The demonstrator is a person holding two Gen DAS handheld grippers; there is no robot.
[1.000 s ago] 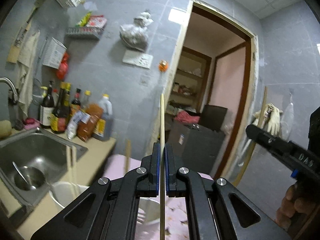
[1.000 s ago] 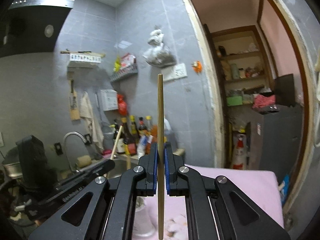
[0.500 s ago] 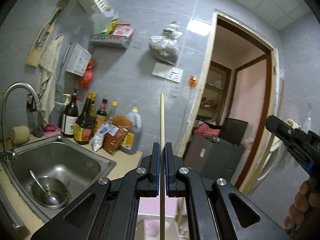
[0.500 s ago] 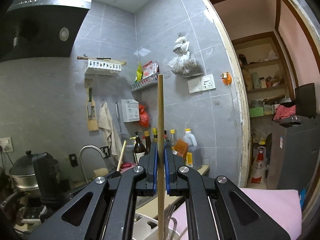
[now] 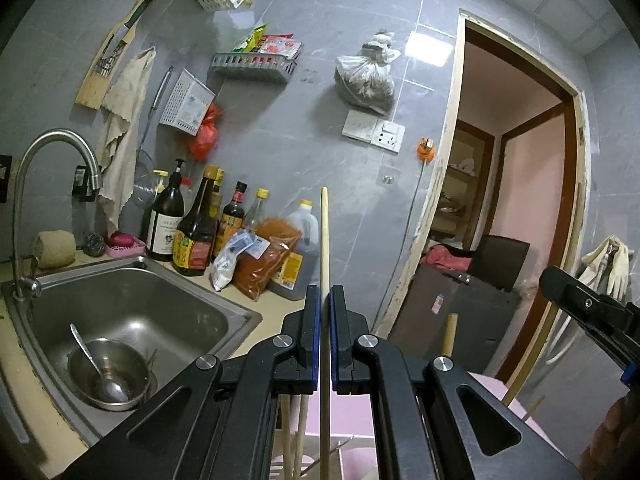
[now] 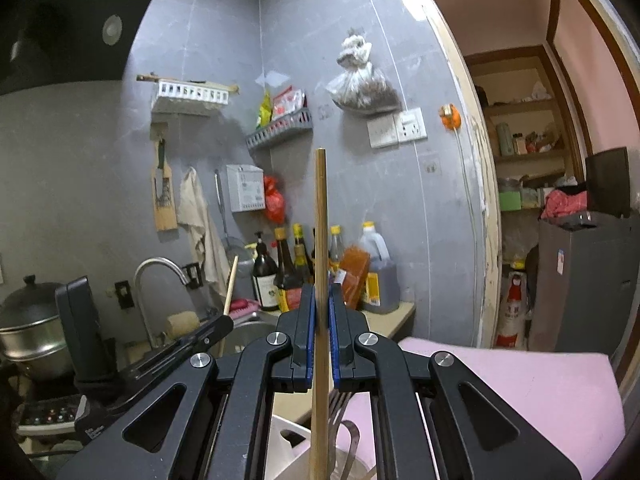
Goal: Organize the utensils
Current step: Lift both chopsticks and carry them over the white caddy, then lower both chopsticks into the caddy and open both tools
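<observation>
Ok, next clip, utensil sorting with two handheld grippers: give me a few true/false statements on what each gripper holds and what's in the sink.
1. The left gripper is shut on a pale chopstick. True.
2. The right gripper is open and holds nothing. False: it is shut on a darker chopstick.
3. Both chopsticks are held upright. True.
4. The sink holds a metal bowl with a spoon in it. True.
5. The bottles stand inside the sink. False: they stand on the counter behind it, by the wall.
</observation>
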